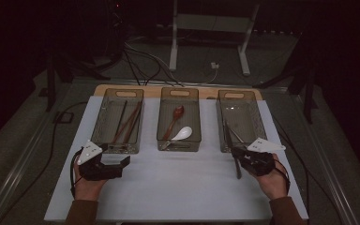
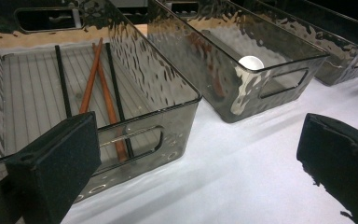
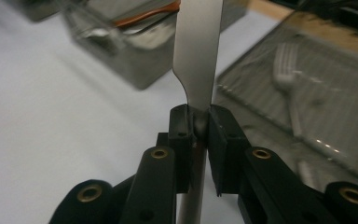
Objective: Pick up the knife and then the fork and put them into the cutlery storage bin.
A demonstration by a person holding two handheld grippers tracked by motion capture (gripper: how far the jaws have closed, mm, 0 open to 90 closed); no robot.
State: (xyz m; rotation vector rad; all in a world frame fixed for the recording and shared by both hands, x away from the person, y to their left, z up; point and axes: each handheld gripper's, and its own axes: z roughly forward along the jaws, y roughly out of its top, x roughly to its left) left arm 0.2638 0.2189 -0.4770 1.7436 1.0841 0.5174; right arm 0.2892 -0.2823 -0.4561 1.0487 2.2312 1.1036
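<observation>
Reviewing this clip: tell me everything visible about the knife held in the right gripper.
The knife is plain silvery metal, seemingly one piece, with a flat, smooth blade narrowing at a curved shoulder into a slim handle. The right gripper is shut on it just below that shoulder, one black pad on each side. The blade rises past the jaws, the handle runs down behind them. In the high view it lies across the near rim of the right bin.

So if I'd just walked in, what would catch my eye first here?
Probably the right claw, clamped on a shiny table knife near the right-hand bin, where a fork lies. Next, the three clear bins in a row on the white table: chopsticks in the left one, a white spoon in the middle one.
</observation>
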